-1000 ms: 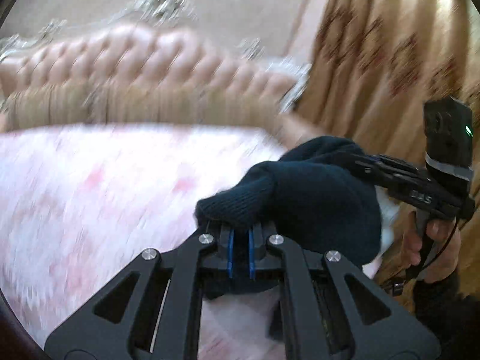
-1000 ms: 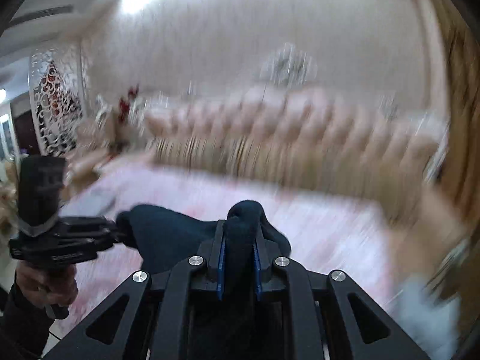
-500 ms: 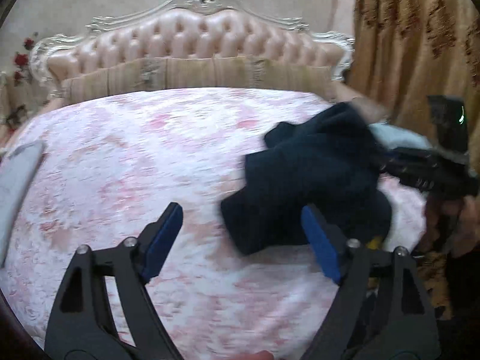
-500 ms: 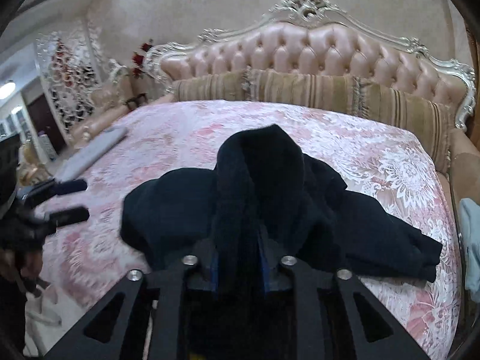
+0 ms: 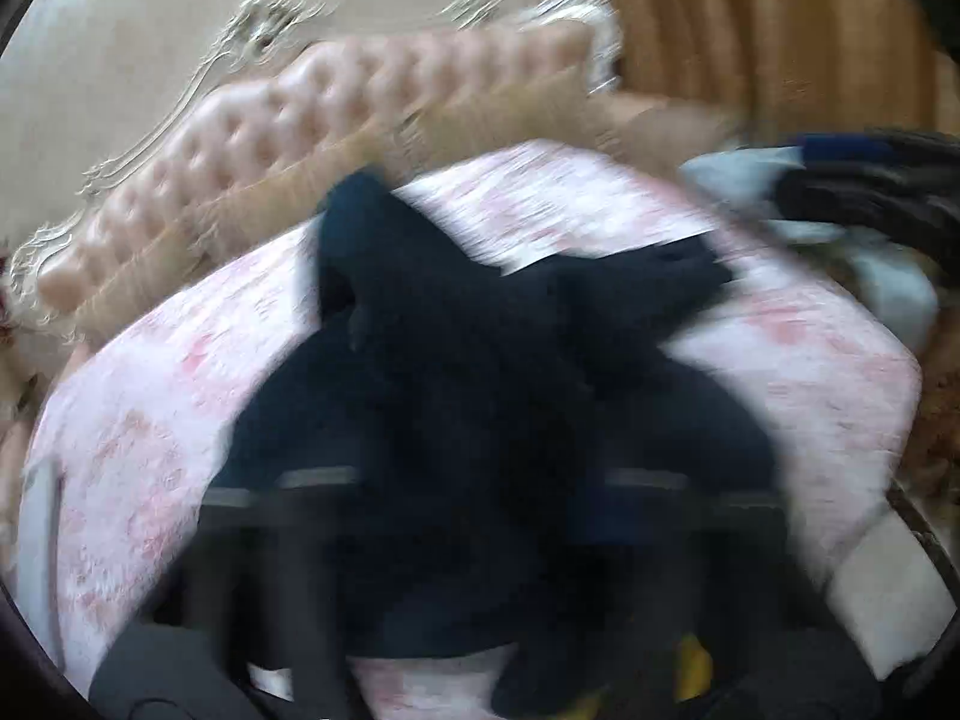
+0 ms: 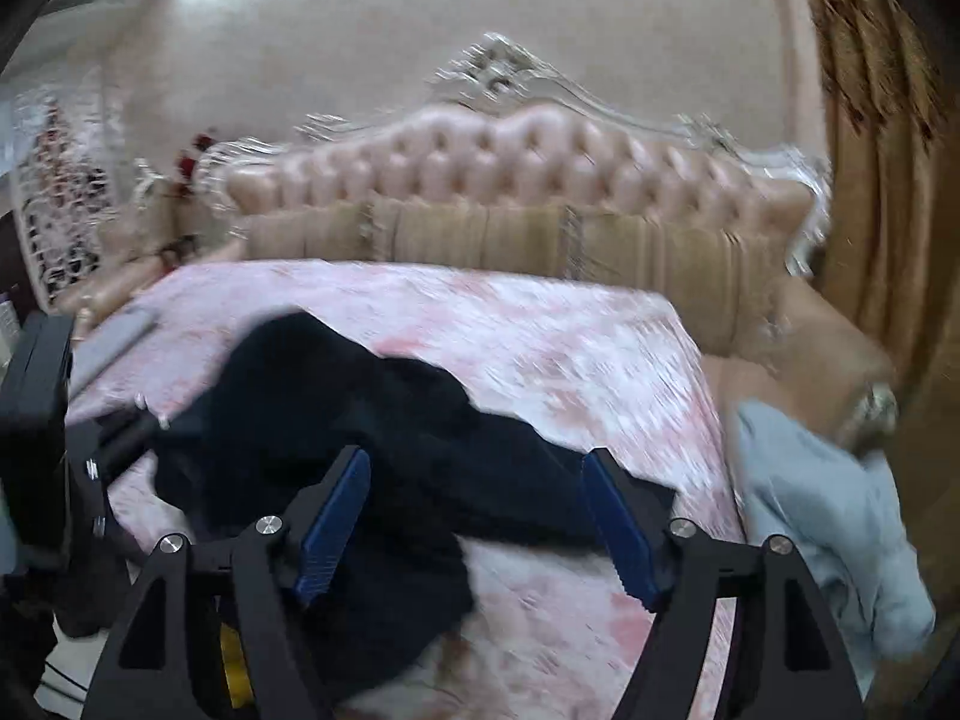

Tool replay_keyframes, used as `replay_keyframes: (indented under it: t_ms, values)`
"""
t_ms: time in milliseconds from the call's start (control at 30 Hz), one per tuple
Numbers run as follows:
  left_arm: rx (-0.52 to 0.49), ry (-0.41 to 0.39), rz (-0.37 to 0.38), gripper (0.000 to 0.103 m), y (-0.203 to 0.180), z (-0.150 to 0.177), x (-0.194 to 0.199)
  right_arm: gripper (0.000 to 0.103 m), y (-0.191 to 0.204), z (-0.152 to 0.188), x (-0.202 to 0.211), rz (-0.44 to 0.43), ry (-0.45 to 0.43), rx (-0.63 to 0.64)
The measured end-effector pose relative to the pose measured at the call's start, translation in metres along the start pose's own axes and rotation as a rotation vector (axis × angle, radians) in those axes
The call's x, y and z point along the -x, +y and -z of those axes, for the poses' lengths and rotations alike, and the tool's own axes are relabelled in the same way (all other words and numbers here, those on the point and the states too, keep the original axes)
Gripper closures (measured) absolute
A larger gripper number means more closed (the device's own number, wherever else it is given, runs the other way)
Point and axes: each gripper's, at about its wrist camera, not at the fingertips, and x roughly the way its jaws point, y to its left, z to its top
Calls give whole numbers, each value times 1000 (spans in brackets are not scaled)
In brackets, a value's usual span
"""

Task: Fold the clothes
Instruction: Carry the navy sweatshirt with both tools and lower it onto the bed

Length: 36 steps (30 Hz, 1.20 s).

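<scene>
A wide bed (image 6: 540,348) fills both views, covered in a pink-and-white floral spread with a soft, slightly glossy weave. Behind it rises a button-tufted headboard (image 6: 516,162) in pale pink leather-like padding, framed by carved silvery scrollwork, with a long striped beige bolster (image 6: 510,240) along its foot. Heavy gold-brown patterned curtains (image 6: 882,120) hang at the right.

A dark navy garment (image 6: 336,420), thick and fleecy, lies crumpled on the near part of the spread, one limp sleeve trailing toward the bed's right edge. A pale blue cloth (image 6: 828,516), thin and rumpled, sits off the bed's right side.

The right gripper (image 6: 474,516) hovers over the garment with its blue ridged pads (image 6: 333,516) spread wide, touching nothing. The left gripper (image 5: 480,516) is smeared by motion blur against the dark fabric; whether its jaws are apart or closed cannot be told.
</scene>
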Motion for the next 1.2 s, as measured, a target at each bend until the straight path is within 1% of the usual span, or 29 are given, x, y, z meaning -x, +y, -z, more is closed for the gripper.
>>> replay_keyframes:
  t_ms: [33,100,133,200,300,433,467,500,567,667,700,733,767,800,867,900,933,967,1000,1033,1100,1133,1200]
  values:
    - [50,16,23,80,14,-4,1,29,-5,4,-4,8,12,-7]
    - [133,12,92,81,53,-9,15,29,-16,12,-13,23,36,-20]
    - [151,8,90,81,71,-11,23,29,-22,16,-18,30,48,-26]
    - [205,0,102,81,107,-12,39,29,-21,16,-37,19,69,-13]
    - [238,3,94,81,151,-3,57,29,-9,12,-64,-21,92,26]
    - [346,26,69,81,205,29,69,29,21,10,-94,-108,135,75]
    - [368,29,59,80,210,37,73,29,28,9,-99,-132,142,80]
    - [389,33,48,76,216,46,76,29,35,7,-105,-156,148,84]
    - [432,40,26,73,228,62,83,29,53,4,-120,-176,162,104]
    - [496,51,-7,65,245,86,94,29,85,-1,-131,-233,172,142]
    - [517,55,-18,59,250,94,97,29,96,-2,-135,-253,175,154]
    - [534,54,-29,51,254,99,102,29,106,-4,-139,-273,178,167]
    - [535,37,-39,48,251,97,112,29,120,-7,-140,-300,170,172]
    - [536,20,-48,45,248,95,123,29,134,-10,-140,-329,161,175]
    - [533,-10,-64,45,241,91,141,29,153,-15,-136,-350,131,166]
    - [512,-12,-55,43,235,87,143,29,164,-19,-132,-360,109,158]
    - [491,-15,-47,35,228,83,144,31,172,-21,-129,-385,92,139]
    - [470,-17,-38,30,221,79,145,32,182,-21,-124,-433,80,129]
    - [449,-20,-29,22,215,74,147,32,192,-21,-120,-485,69,121]
    - [428,-22,-21,18,208,70,148,32,203,-21,-115,-538,57,113]
    - [386,-27,-4,17,195,62,151,32,225,-13,-103,-571,28,150]
    - [365,-30,5,17,188,58,152,29,232,-9,-97,-562,20,168]
    - [322,-35,22,17,175,50,155,29,233,1,-91,-542,25,175]
